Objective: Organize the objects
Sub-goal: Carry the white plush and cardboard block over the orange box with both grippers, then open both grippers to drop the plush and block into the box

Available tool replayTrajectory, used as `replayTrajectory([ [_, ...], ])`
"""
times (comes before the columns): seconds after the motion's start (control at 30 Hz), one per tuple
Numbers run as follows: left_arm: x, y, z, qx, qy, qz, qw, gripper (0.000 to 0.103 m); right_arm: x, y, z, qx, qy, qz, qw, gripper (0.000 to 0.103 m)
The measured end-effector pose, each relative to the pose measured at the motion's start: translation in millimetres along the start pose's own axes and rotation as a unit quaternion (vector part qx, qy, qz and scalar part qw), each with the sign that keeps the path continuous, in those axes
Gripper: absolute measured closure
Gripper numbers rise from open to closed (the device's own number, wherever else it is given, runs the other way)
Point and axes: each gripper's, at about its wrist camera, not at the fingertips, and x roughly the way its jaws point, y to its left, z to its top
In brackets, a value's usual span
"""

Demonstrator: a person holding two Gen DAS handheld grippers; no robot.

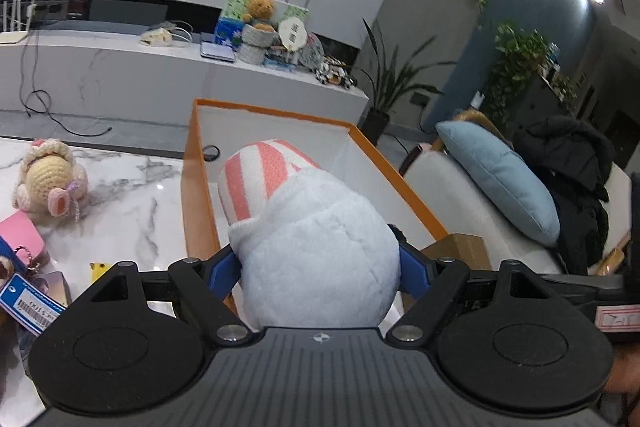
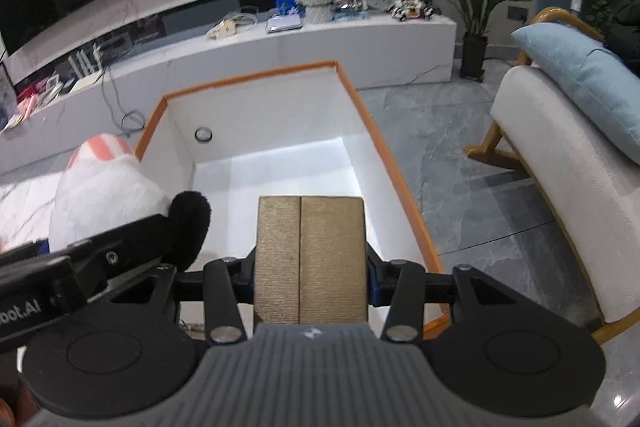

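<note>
My left gripper (image 1: 320, 263) is shut on a white plush toy (image 1: 316, 247) with a pink-and-white striped cap, held over the near left edge of an orange-rimmed white box (image 1: 280, 115). The plush also shows at the left of the right wrist view (image 2: 104, 195), with a black ear. My right gripper (image 2: 311, 267) is shut on a gold textured box (image 2: 311, 251), held above the open white box (image 2: 360, 115), whose inside holds nothing but a small ring hole in its left wall.
A crocheted doll (image 1: 48, 183), a pink case (image 1: 20, 239) and tagged items (image 1: 28, 299) lie on the marble table at left. A white armchair with a blue cushion (image 2: 580, 83) stands right. A TV bench with clutter (image 2: 320, 3) is behind.
</note>
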Motion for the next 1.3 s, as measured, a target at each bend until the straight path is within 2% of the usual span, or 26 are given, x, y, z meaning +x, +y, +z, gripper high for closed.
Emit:
replayTrajectory([
  [0.2, 10.0, -12.9, -4.9, 0.054, 0.032, 0.003, 0.9980, 0.010, 13.8, -5.7, -4.4, -0.013, 0.020, -0.002, 1.000, 0.055],
  [0.3, 11.3, -13.1, -4.6, 0.066, 0.051, -0.009, 0.9965, 0.010, 15.0, -4.5, -4.2, -0.023, 0.018, -0.011, 1.000, 0.055],
  [0.43, 11.7, -14.3, -3.0, 0.083, 0.074, -0.011, 0.9937, 0.010, 17.3, -2.7, -2.9, -0.026, 0.021, -0.009, 0.999, 0.055],
  [0.6, 13.6, -20.8, -4.6, 0.124, 0.097, -0.006, 0.9875, 0.010, 20.4, 5.5, -4.0, -0.061, 0.036, -0.024, 0.997, 0.055],
  [1.07, 13.2, -20.7, -5.5, 0.125, 0.097, -0.008, 0.9873, 0.009, 19.9, 8.5, -5.7, -0.078, 0.041, -0.039, 0.995, 0.055],
  [1.3, 11.4, -19.8, -3.4, 0.112, 0.086, -0.010, 0.9899, 0.001, 15.2, 3.4, -1.7, -0.068, 0.029, -0.051, 0.996, 0.049],
])
